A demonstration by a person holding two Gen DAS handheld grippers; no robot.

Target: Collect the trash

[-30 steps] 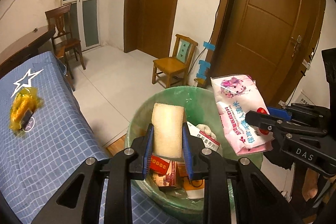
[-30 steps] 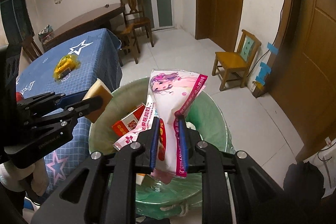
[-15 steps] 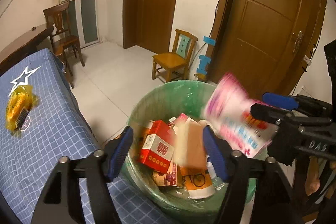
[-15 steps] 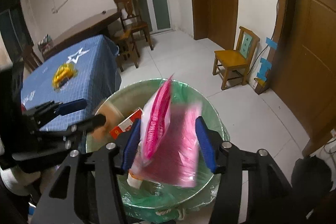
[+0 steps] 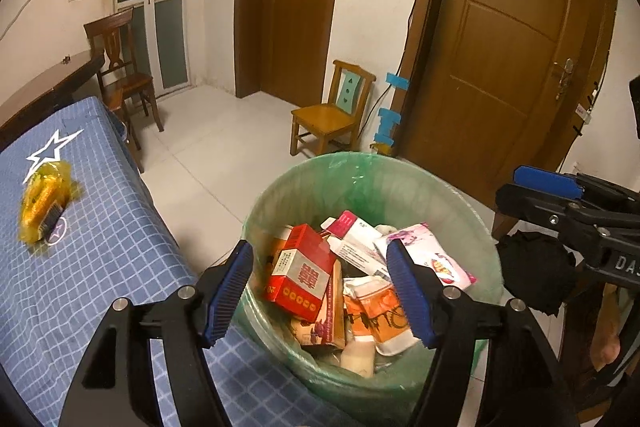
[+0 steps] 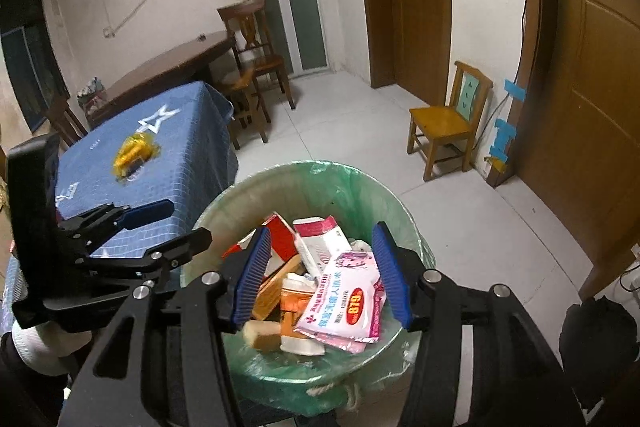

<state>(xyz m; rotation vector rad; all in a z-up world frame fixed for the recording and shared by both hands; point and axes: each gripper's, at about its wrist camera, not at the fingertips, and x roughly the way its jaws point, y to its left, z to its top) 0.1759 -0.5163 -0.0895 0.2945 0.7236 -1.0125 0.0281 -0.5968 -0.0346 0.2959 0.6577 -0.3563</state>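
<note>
The left gripper (image 5: 320,287) is held with its blue-padded jaws spread wide and nothing between them, poised over the near rim of the trash bin (image 5: 472,203). The right gripper (image 6: 320,273) is likewise spread apart and empty above the same bin (image 6: 320,175), the two tools being kept apart across the opening. The bin is lined with a green bag and stands just beside the edge of the table (image 5: 100,247) with the blue checked cloth; open tiled floor (image 5: 224,155) lies beyond it toward a small wooden chair (image 5: 332,115) and a brown door (image 5: 500,67). Inside the bin, a pink wet-wipe pack (image 6: 348,303) is seen lying flat on top, beside a red box (image 5: 300,271) and a tan sponge (image 6: 272,287). A yellow wrapper (image 5: 42,203) is left on the table, well apart from the bin.
</note>
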